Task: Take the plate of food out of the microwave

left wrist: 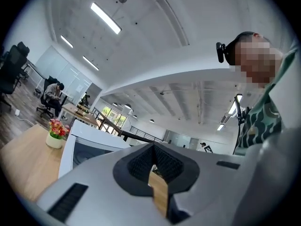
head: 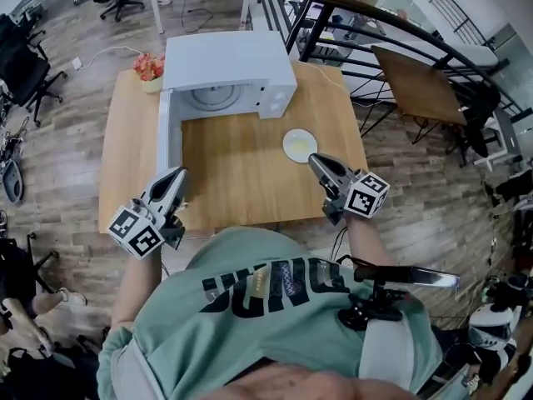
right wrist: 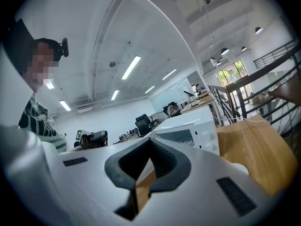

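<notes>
Head view shows you both claws low over the near edge of the bench. The left claw and the right claw are both closed, and each gripper view shows the pads meeting on nothing.

The nearest danger is at your right claw. The plate of food lies on the bench just ahead of its tip, a little to its left, not touching. If you push this claw forward while it is closed, I think the tip will strike the rim and slide the plate or spill the food. If you want to hold the plate again, you must open the jaws first and come to the rim from the side, because the plate is flat and low.

The next danger is ahead of your left claw. The microwave door stands open, with its edge pointing toward that claw. A forward swing there can hit the door and shake the microwave behind it.

The plate itself is already outside, on the bare wood in front of the microwave's control side. It is near the right claw and well apart from the left claw, across the bench. Beyond it, the cavity shows only its empty turntable, so I judge the taking out as done.
</notes>
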The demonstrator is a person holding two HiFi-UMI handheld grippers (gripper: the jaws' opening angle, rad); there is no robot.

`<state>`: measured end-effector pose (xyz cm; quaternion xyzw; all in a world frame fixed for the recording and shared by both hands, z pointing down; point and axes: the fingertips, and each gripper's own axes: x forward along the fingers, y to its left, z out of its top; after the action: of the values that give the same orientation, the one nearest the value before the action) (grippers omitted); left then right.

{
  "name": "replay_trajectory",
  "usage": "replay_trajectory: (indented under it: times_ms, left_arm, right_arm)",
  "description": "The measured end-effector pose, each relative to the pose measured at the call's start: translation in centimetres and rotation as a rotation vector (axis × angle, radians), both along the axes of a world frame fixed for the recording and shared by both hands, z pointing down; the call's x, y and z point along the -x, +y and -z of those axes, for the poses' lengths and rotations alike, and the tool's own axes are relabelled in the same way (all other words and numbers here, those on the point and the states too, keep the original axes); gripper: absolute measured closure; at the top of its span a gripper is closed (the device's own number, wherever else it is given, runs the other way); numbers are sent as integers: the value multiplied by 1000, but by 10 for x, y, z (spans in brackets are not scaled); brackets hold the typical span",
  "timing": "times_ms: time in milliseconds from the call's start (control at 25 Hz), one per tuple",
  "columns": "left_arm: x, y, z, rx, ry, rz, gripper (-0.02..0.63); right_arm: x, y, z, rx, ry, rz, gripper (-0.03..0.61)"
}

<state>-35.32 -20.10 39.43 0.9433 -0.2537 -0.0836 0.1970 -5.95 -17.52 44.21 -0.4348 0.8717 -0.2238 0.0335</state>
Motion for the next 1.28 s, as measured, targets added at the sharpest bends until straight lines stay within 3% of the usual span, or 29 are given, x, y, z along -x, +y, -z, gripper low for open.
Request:
replay_trajectory:
  times_ms: [320,600,1040,1280]
  left_arm:
    - [-47,24,-15,39,-24,94,609]
    - [-119,44,-15,49,-62,34,609]
    - [-88,33,1,2,-80,63,609]
    - [-82,26,2,-8,-67,46,609]
  right_arm:
    - [-53,6,9,-51,44,94,571]
    - [-110,19,25,-80,12,60,571]
    - [-80,5,42,-128,15,65,571]
    - [-74,-4,37,-99,56,27,571]
